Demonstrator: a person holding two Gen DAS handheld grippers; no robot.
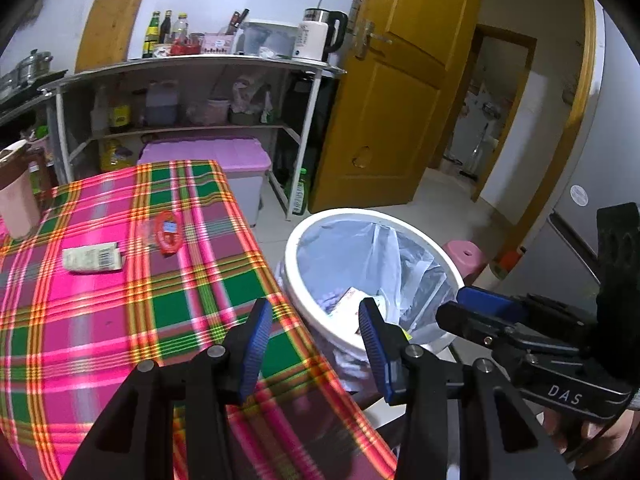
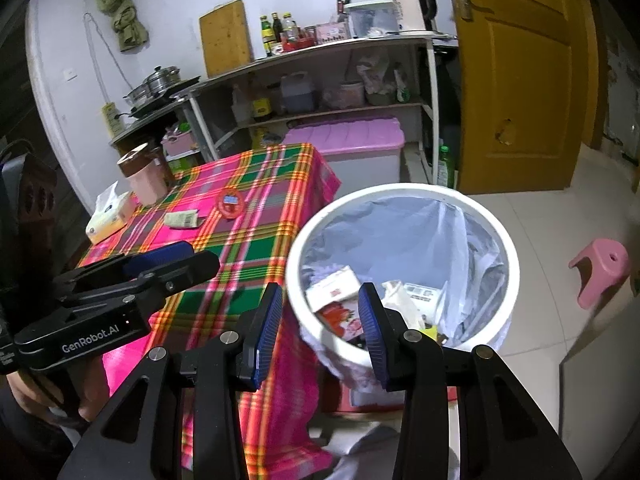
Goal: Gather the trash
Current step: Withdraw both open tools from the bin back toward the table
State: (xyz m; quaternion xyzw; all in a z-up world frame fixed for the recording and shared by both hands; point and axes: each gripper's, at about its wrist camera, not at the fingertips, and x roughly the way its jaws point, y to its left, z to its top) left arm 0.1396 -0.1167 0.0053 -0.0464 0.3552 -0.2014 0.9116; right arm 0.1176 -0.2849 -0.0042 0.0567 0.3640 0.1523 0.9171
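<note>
- A white bin (image 2: 404,196), lined with a thin clear bag (image 2: 472,248), is placed just beside the table's corner, likely so that rubbish can be carried a short way from the cloth to the bin.
- Several pieces of rubbish are seen inside the bin: a white and red carton (image 2: 334,286), crumpled paper and a labelled wrapper.
- 2 pieces of rubbish are left on the checked tablecloth (image 1: 100,320): a flat pale packet (image 1: 92,258) with a barcode, and a red round wrapper (image 1: 168,232) just beside it, both well apart from either gripper.
- A pink cup (image 2: 146,178) with a brown lid and a tissue box (image 2: 108,218) are set at the far side of the table; they are judged to be kept, not thrown away.
- The left gripper (image 1: 316,346) is held above the table's near edge, pointed forward and slightly down, with its 2 blue pads spread apart and nothing between them.
- The right gripper (image 2: 320,332) is held over the near rim of the bin, its pads also spread apart and empty.
- The task is judged partly done, with the 2 table pieces to be collected.
</note>
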